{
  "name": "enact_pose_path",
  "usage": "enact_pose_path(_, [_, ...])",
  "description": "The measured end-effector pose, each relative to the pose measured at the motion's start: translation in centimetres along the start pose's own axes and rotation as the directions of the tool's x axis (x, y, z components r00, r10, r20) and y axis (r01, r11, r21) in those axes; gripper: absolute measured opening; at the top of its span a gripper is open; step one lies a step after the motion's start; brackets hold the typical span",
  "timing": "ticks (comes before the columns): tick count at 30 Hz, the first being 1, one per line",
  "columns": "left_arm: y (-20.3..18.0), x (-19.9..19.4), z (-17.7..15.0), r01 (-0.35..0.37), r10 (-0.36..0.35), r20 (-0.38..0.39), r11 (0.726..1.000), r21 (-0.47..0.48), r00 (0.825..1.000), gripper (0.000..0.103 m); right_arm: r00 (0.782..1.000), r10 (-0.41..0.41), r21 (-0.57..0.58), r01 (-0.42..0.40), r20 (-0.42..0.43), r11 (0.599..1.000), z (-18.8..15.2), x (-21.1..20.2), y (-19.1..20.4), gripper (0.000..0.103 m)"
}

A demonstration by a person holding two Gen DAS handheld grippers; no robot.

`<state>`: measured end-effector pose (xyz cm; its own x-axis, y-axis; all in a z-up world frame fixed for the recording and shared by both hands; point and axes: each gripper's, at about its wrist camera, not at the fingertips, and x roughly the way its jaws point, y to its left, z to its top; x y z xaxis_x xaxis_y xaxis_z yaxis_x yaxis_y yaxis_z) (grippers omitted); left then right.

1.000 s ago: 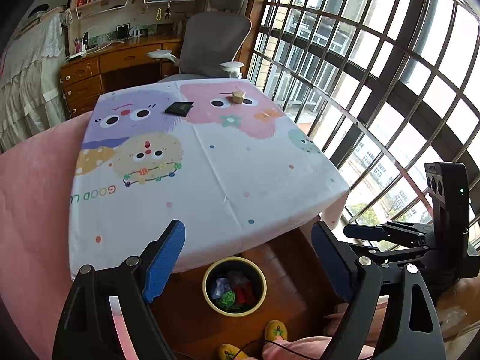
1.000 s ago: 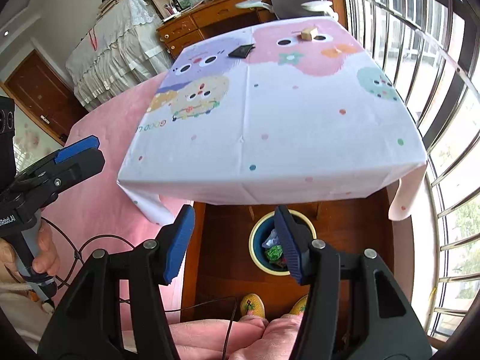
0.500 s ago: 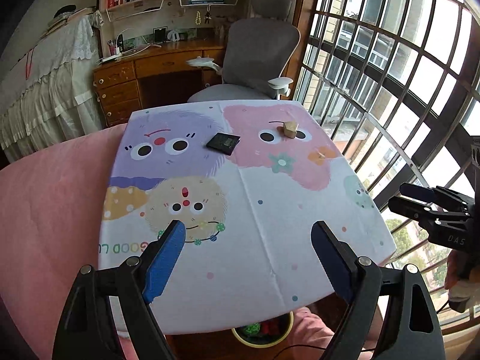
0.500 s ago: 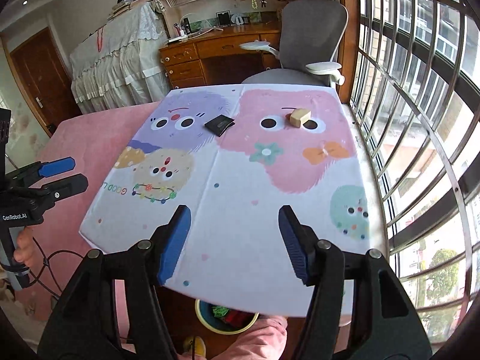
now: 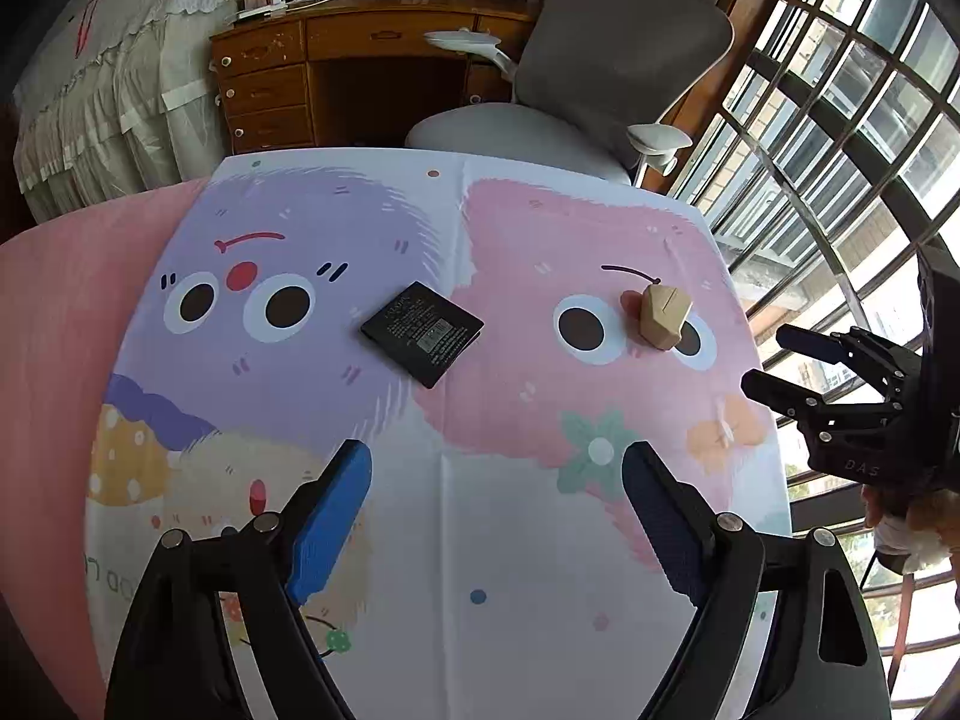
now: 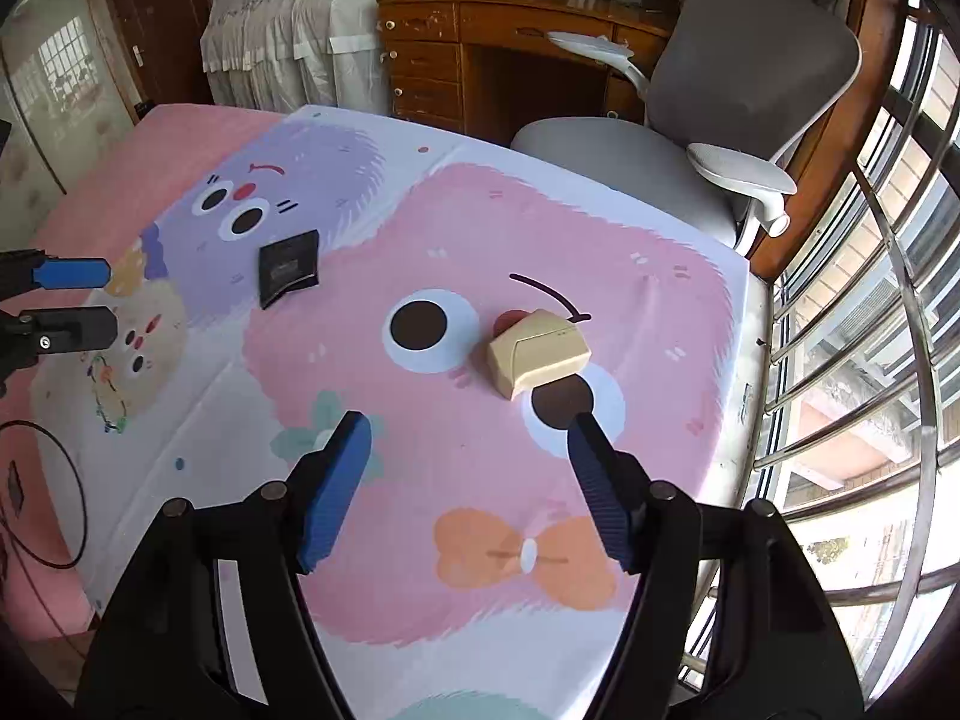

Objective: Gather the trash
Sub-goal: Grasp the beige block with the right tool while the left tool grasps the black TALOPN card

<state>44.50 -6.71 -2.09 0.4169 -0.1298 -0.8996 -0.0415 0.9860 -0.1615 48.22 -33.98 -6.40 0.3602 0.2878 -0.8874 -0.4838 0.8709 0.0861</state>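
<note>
Trash on my bench (image 5: 510,540), covered in a cartoon-monster cloth: a flat black square packet (image 5: 422,333) mid-cloth and a small tan cardboard box (image 6: 537,353) nearer the window bars (image 6: 870,300). A grey office chair (image 6: 720,96) stands behind. My left hand-held gripper (image 5: 497,468) and right hand-held gripper (image 6: 469,429) hover released, nothing blocking them.

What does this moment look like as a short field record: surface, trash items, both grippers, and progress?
surface: table with cartoon tablecloth
trash item 1: flat black packet, lying on the purple print
trash item 2: small beige box, on the pink print
left gripper: open, empty, above the cloth, short of the black packet
right gripper: open, empty, just short of the beige box
contact: neither gripper touches an item
background: grey office chair, wooden desk
progress: both items on the table, not yet picked up
</note>
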Motion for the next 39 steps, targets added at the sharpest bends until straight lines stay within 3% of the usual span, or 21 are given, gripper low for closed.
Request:
enact_pose_path(6, [-0.8,6.7,3.3,-0.050,0.048,-0.052,0.998,-0.046,0.998,0.087,0.997,0.043,0.004,-0.043,-0.057,0.999,1.2,8.5,-3.4,0.067])
enact_pose_path(12, [0.5,11.0,5.0,-0.089,0.078,-0.099,0.989,-0.115,0.992,0.087,0.995,0.044,-0.019,-0.046,-0.086,0.999,1.2,12.8,-3.4,0.069])
enact_pose_path(16, [2.4,14.0,6.0,-0.125,0.099,-0.140,0.974,-0.188,0.985,0.087,0.998,0.017,-0.095,-0.023,-0.066,0.995,1.4,13.7,-2.6,0.070])
enact_pose_path(20, [4.0,16.5,7.0,-0.144,0.096,-0.171,0.944,-0.297,0.981,0.087,0.999,0.016,-0.085,-0.021,-0.049,0.996,1.6,14.0,-2.6,0.061])
enact_pose_path(23, [4.6,18.1,7.7,-0.166,0.102,-0.190,0.919,-0.359,0.976,0.087,0.999,0.007,-0.079,-0.011,-0.050,0.997,1.8,14.3,-2.5,0.061])
enact_pose_path(31, [4.7,21.6,8.8,-0.291,0.192,-0.273,0.873,-0.391,0.943,0.087,0.999,-0.001,-0.048,-0.001,-0.049,0.999,1.4,13.3,-2.1,0.061])
enact_pose_path(32, [4.6,22.0,8.7,-0.305,0.196,-0.295,0.870,-0.389,0.935,0.083,0.999,0.000,-0.042,-0.002,-0.051,0.999,1.4,13.2,-2.0,0.061])
enact_pose_path(33, [4.3,22.3,8.6,-0.317,0.208,-0.303,0.871,-0.375,0.930,0.083,0.999,0.001,-0.037,-0.003,-0.053,0.999,1.3,13.2,-1.9,0.061])
enact_pose_path(35, [3.5,22.7,8.6,-0.332,0.232,-0.311,0.885,-0.326,0.922,0.073,0.998,0.007,-0.027,-0.009,-0.059,1.000,1.0,12.9,-1.6,0.061])
enact_pose_path(37, [2.9,22.5,8.5,-0.311,0.222,-0.298,0.903,-0.296,0.928,0.066,0.998,0.017,-0.016,-0.018,-0.062,1.000,0.6,12.5,-1.1,0.061])
enact_pose_path(39, [2.5,22.3,8.2,-0.266,0.178,-0.293,0.918,-0.293,0.939,0.065,0.998,0.026,-0.002,-0.026,-0.066,1.000,0.0,12.2,-0.5,0.061])
